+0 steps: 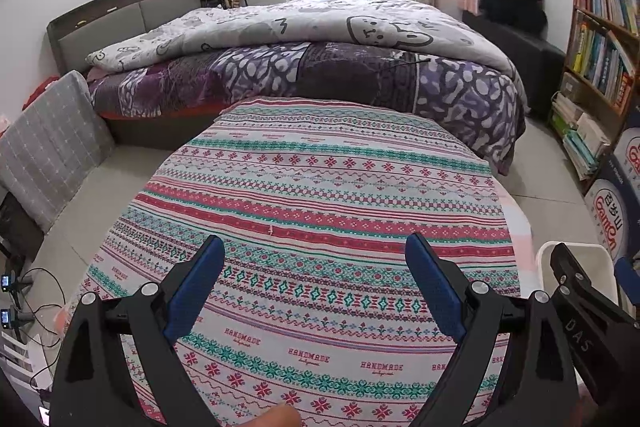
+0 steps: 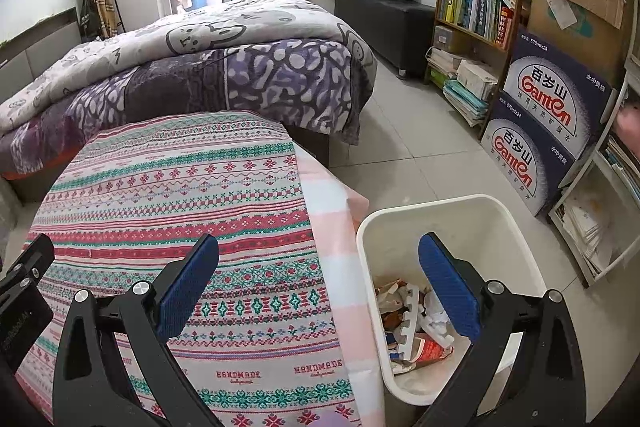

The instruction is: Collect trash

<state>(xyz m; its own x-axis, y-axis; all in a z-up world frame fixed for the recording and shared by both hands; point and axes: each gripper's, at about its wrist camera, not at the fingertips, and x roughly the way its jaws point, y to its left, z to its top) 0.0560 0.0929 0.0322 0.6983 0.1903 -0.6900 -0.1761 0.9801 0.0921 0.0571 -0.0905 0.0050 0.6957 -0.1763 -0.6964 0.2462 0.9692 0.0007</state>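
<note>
The task looks close to done: crumpled paper and wrappers (image 2: 416, 319) already lie in the white bin (image 2: 496, 211) beside the patterned table (image 1: 320, 187), which shows no scraps, while left gripper (image 1: 316, 287) and right gripper (image 2: 320, 287) hover with jaws spread, holding nothing.

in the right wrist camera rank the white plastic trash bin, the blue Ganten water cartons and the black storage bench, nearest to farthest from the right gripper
1. White plastic trash bin, just under the right gripper, lower right.
2. Blue Ganten water cartons, stacked at right.
3. Black storage bench, against the far wall.
</note>
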